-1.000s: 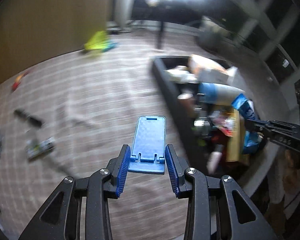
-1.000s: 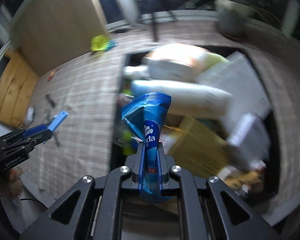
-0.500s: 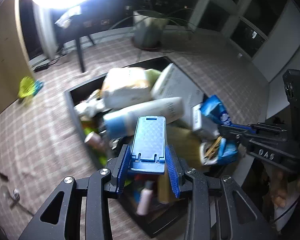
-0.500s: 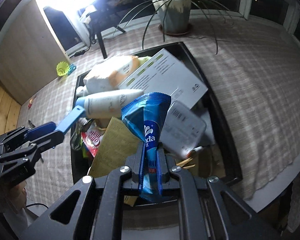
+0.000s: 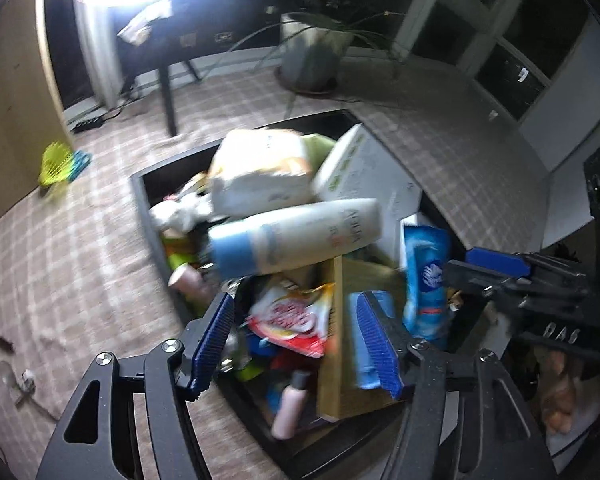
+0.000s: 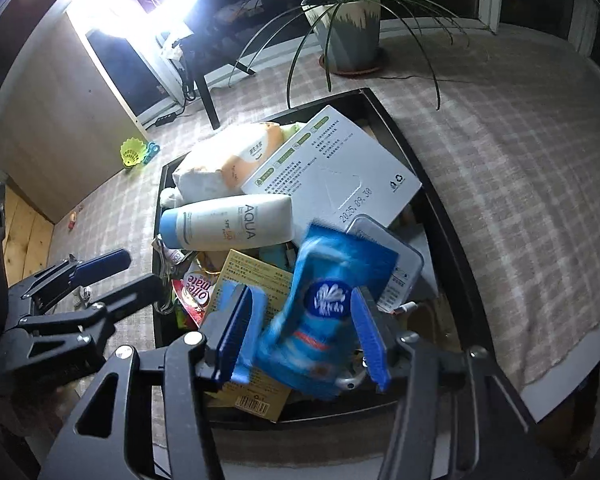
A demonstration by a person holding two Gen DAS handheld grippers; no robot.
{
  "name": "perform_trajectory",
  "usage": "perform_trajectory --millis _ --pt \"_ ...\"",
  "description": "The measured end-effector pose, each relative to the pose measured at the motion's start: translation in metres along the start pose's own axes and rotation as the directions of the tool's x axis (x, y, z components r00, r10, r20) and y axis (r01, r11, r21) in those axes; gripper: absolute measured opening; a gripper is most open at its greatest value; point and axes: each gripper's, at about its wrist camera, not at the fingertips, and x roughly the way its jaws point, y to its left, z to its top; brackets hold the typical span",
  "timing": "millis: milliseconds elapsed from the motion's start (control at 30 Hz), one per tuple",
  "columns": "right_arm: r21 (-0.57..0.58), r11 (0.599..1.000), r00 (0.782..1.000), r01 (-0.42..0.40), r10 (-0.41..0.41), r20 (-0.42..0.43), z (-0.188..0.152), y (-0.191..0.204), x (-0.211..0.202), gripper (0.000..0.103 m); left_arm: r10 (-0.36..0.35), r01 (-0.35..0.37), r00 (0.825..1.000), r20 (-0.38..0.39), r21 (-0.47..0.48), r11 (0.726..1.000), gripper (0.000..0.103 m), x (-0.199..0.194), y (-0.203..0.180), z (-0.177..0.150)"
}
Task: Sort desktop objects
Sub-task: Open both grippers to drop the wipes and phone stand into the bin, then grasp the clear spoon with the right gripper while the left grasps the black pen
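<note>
Both the left gripper (image 5: 296, 338) and right gripper (image 6: 300, 336) hang over the lower part of the crowded black tray (image 6: 440, 200), jaws opening, seemingly so the blurred blue packet (image 6: 324, 312) drops in.

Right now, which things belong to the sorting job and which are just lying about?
Job:
blue tissue pack
blue phone stand
black bin
left gripper, opening
right gripper, opening

Lying about:
potted plant
yellow-green toy

Both wrist views look steeply down, close over the black bin (image 5: 148, 200) (image 6: 440, 208). Left view sits at its near-left corner, right view at its near edge. Shared: the bin, white bottle (image 5: 300, 236) (image 6: 228, 222), potted plant (image 5: 312, 52) (image 6: 348, 28) beyond the bin.
</note>
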Motion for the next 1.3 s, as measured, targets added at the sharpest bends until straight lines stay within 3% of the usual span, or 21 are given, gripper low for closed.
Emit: perform_trajectory --millis 433,733,1000,1167,1300 --pt "-0.038 0.999 0.999 -0.005 0.003 -0.033 0.003 0.017 0.006 0.051 0.069 -0.073 0.997 -0.026 -0.181 0.981 0.059 -0.020 0.093 -0.048" --pt "-0.186 0.981 0.997 -0.060 0.051 -0.053 0.012 0.096 0.025 0.051 0.149 -0.158 0.987 -0.055 -0.313 0.937 0.054 -0.038 0.162 -0.082" --pt "-0.345 0.928 0.987 -0.138 0.101 -0.122 0.012 0.193 0.059 0.051 0.230 -0.237 0.970 -0.074 -0.473 0.848 0.053 -0.067 0.248 -0.126" --pt "-0.460 0.863 0.970 -0.208 0.123 -0.209 -0.007 0.264 0.087 0.050 0.258 -0.264 0.962 -0.091 -0.560 0.785 0.051 -0.084 0.302 -0.151" --pt "-0.538 0.804 0.955 -0.253 0.118 -0.273 -0.029 0.319 0.112 0.038 0.244 -0.251 0.965 -0.100 -0.630 0.735 0.050 -0.093 0.345 -0.162"
